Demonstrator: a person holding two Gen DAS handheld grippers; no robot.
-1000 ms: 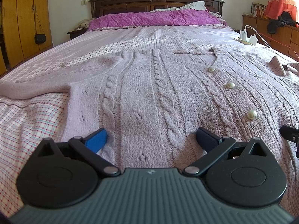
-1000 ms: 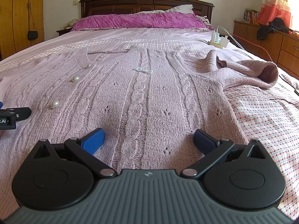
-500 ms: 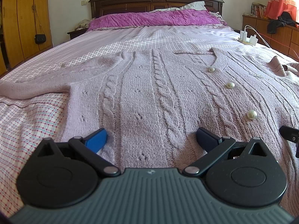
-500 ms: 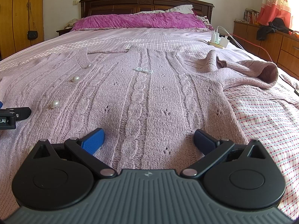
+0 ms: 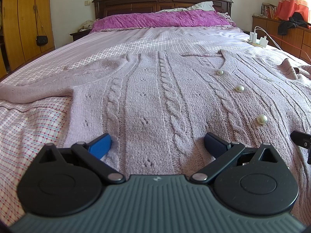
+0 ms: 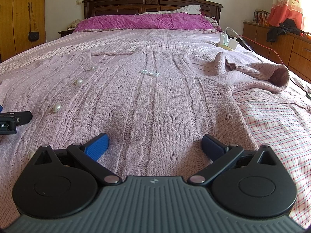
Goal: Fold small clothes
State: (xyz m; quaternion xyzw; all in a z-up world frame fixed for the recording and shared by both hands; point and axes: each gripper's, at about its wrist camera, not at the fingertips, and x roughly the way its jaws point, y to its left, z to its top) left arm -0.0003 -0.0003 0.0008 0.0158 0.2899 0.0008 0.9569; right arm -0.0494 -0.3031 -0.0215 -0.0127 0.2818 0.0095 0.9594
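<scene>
A pale lilac cable-knit cardigan (image 5: 155, 89) with pearl buttons (image 5: 261, 119) lies flat and face up on the bed, hem toward me. Its left sleeve (image 5: 38, 91) stretches out to the left. In the right wrist view the same cardigan (image 6: 155, 101) shows its right sleeve (image 6: 256, 71) bunched up, cuff open. My left gripper (image 5: 157, 145) rests open over the left part of the hem, nothing between its fingers. My right gripper (image 6: 154, 145) rests open over the right part of the hem. Each gripper's tip shows at the edge of the other's view.
The bed carries a checked sheet (image 5: 29, 128) and a magenta pillow (image 5: 161, 19) against a dark wooden headboard (image 5: 161, 0). A power strip with white chargers (image 6: 228, 40) lies on the bed's right side. A wardrobe (image 5: 21, 23) stands left, a low cabinet (image 6: 281, 44) right.
</scene>
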